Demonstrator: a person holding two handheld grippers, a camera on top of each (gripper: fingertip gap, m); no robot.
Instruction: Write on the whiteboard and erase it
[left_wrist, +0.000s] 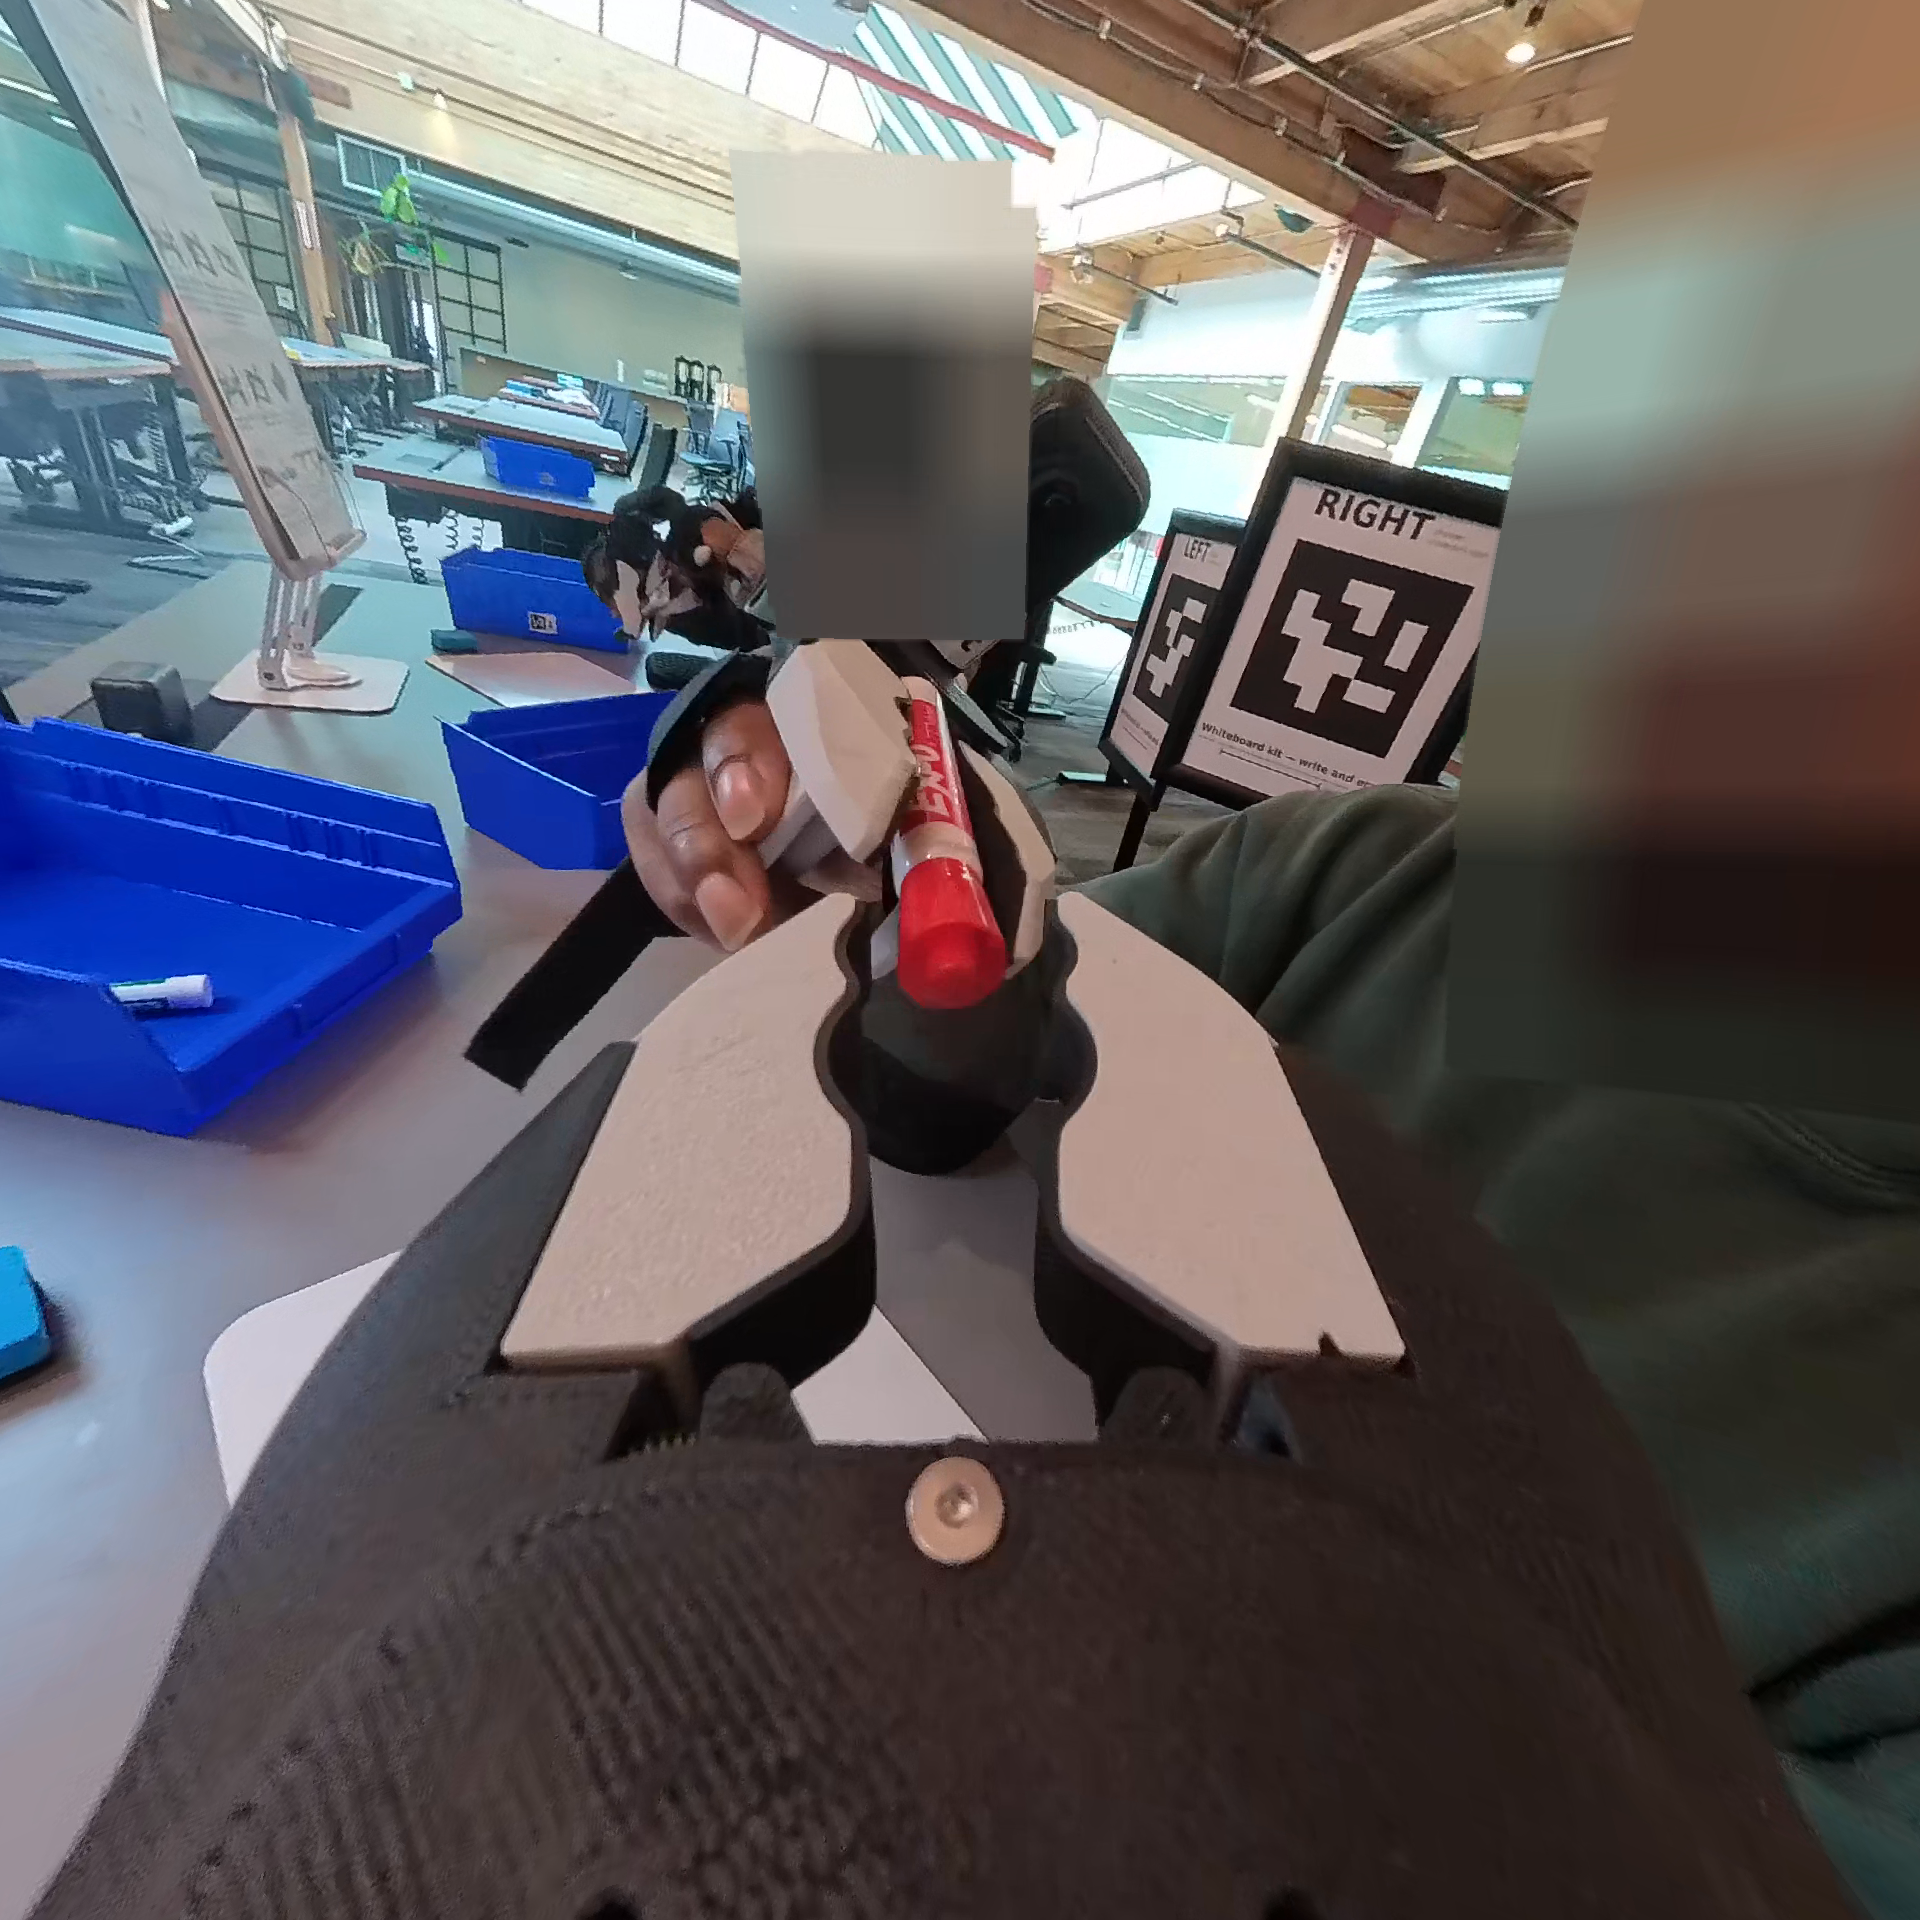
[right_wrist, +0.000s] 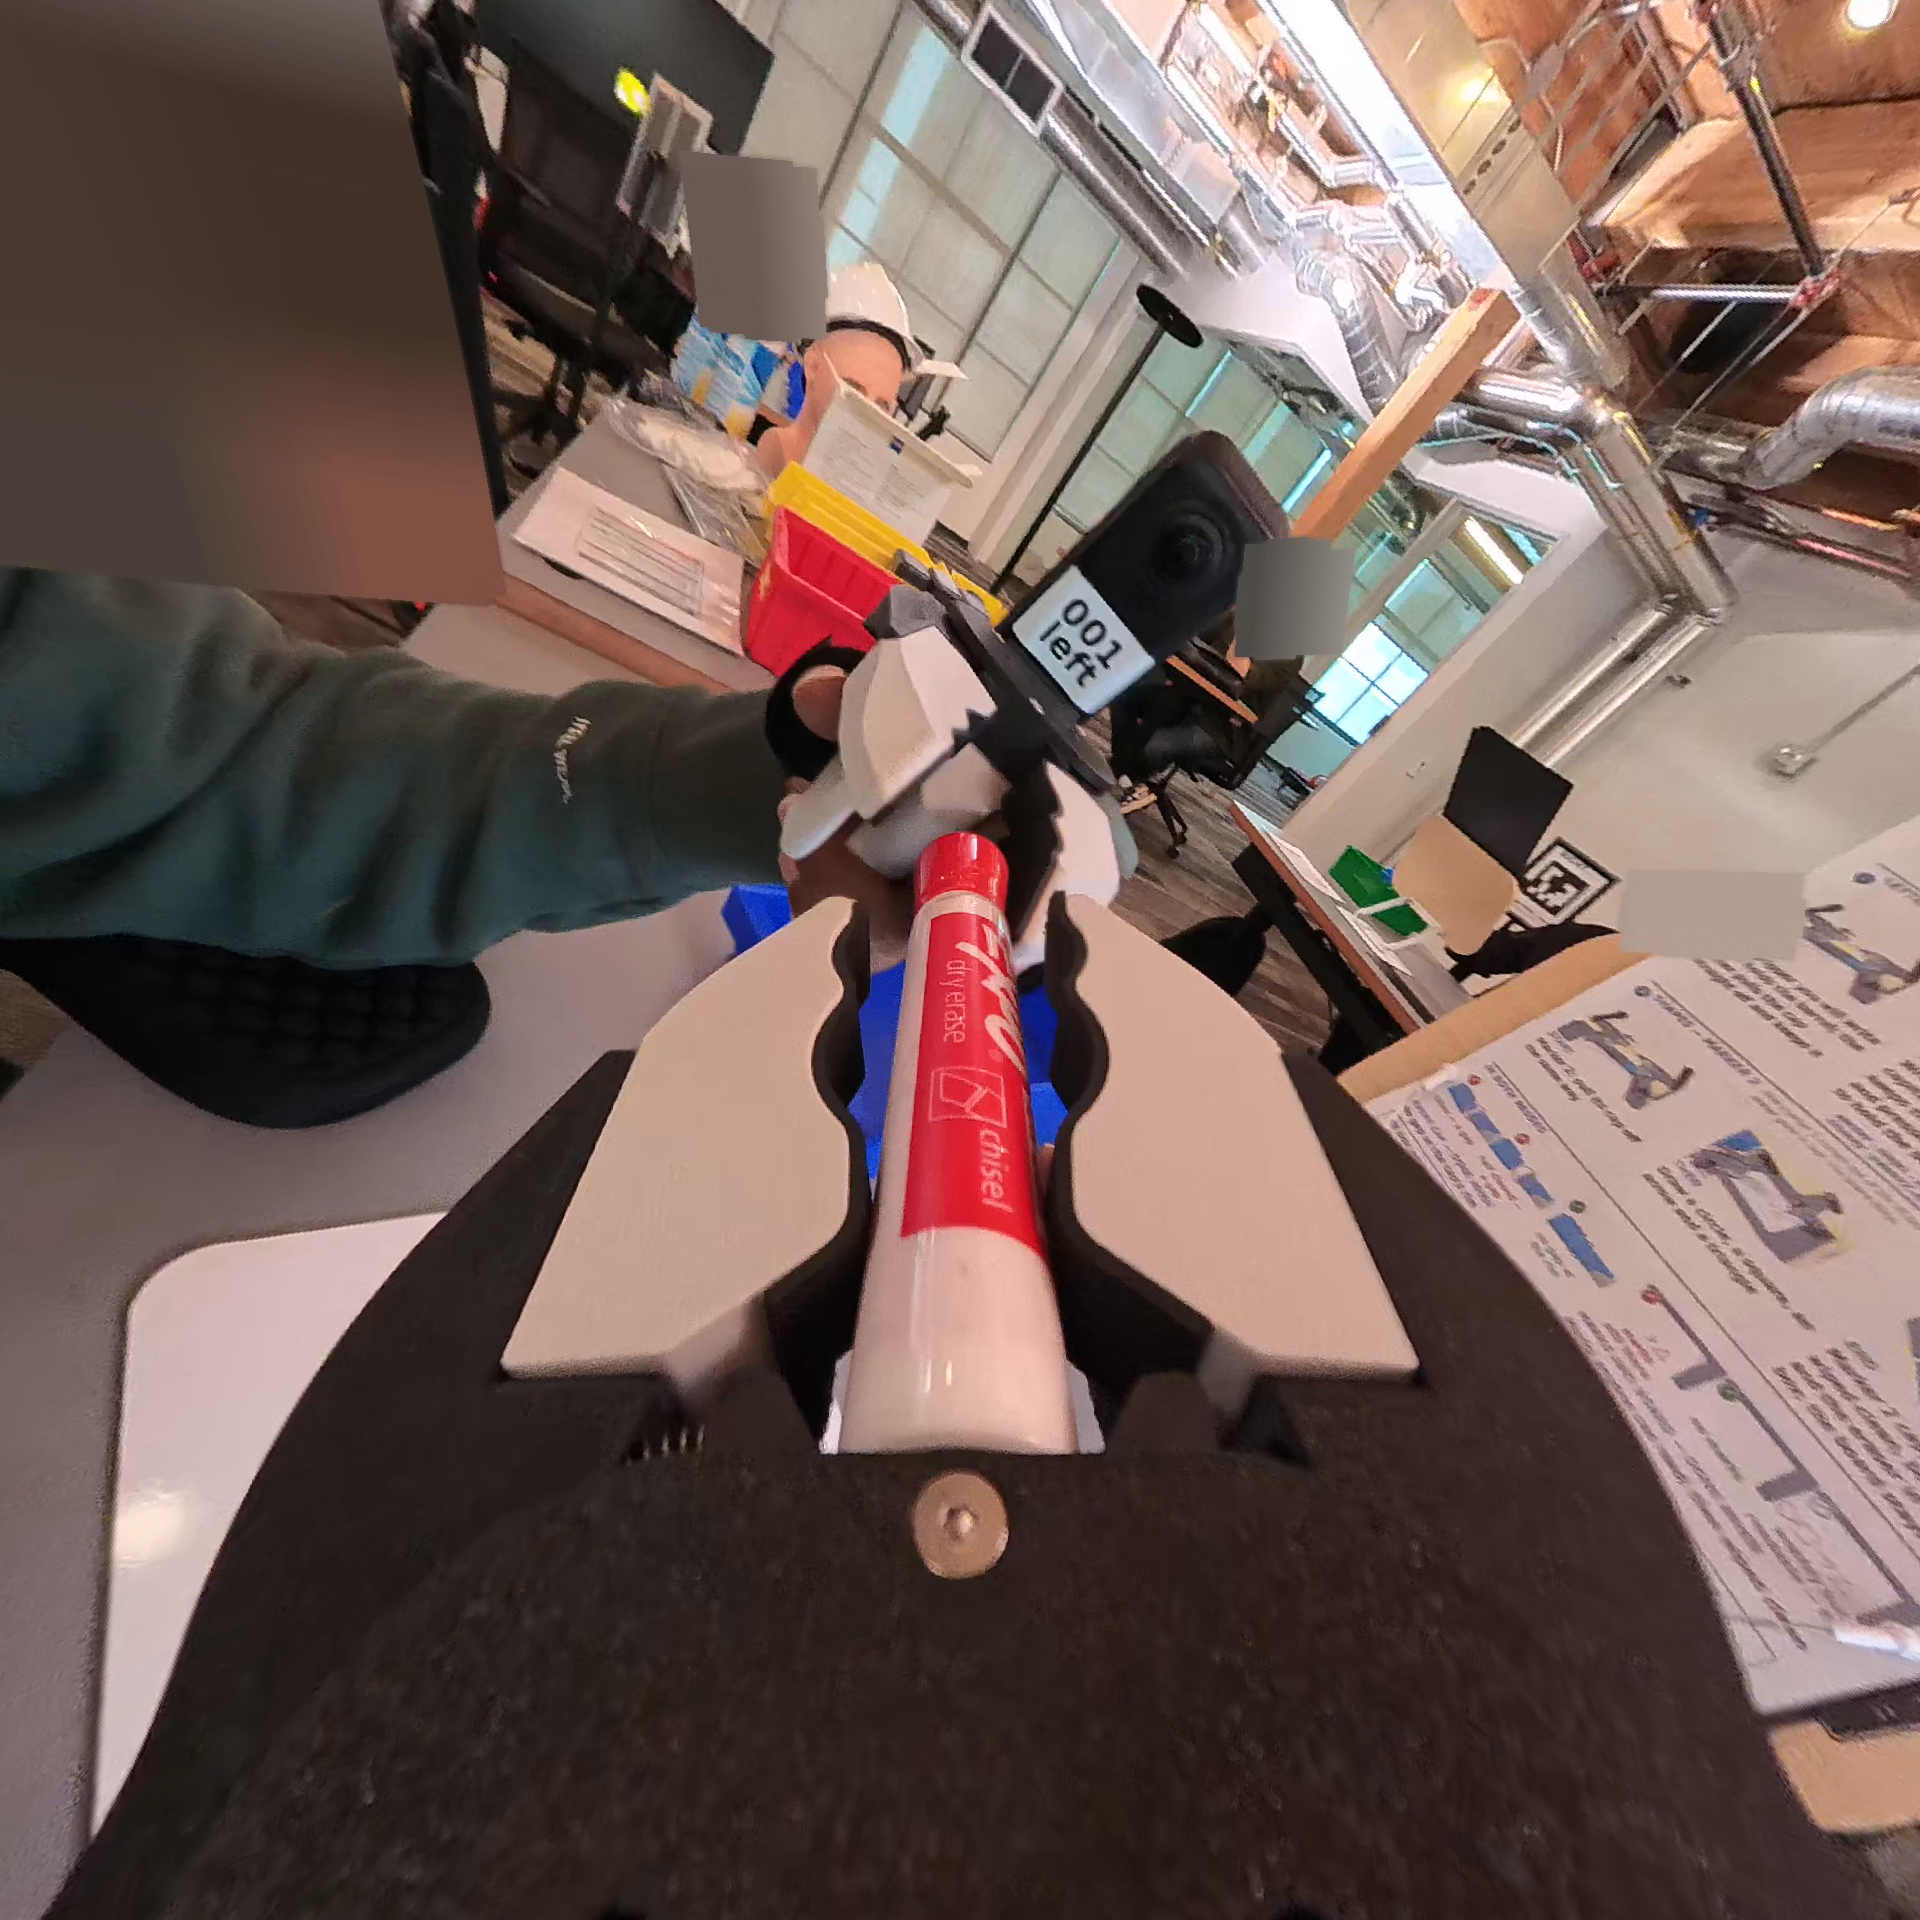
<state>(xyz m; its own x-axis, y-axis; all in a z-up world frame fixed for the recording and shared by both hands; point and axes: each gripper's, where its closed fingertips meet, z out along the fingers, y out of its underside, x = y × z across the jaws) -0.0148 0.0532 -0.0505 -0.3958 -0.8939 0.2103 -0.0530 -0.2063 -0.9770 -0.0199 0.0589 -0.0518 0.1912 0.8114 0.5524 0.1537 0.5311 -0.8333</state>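
Note:
A red-capped dry-erase marker (right_wrist: 961, 1091) lies lengthwise between the fingers of my right gripper (right_wrist: 956, 925), which is shut on its barrel. The cap points away from that gripper, toward my left gripper (right_wrist: 961, 844). In the left wrist view the marker's red cap (left_wrist: 948, 945) sits between the tips of my left gripper (left_wrist: 956, 920). Those fingers stand a little wider than the cap and do not clamp it. The right gripper (left_wrist: 940, 831) and the hand on it show just behind. The whiteboard (left_wrist: 270, 1371) lies flat on the grey table below both grippers (right_wrist: 260, 1351).
A blue eraser (left_wrist: 16, 1320) lies at the left edge. Blue bins (left_wrist: 208, 904) (left_wrist: 551, 769) stand to the left; the near one holds a small marker (left_wrist: 161, 992). Framed marker signs (left_wrist: 1351, 644) stand at the right. An instruction sheet (right_wrist: 1662, 1247) lies right of the board. My left and right fingertips are right by each other.

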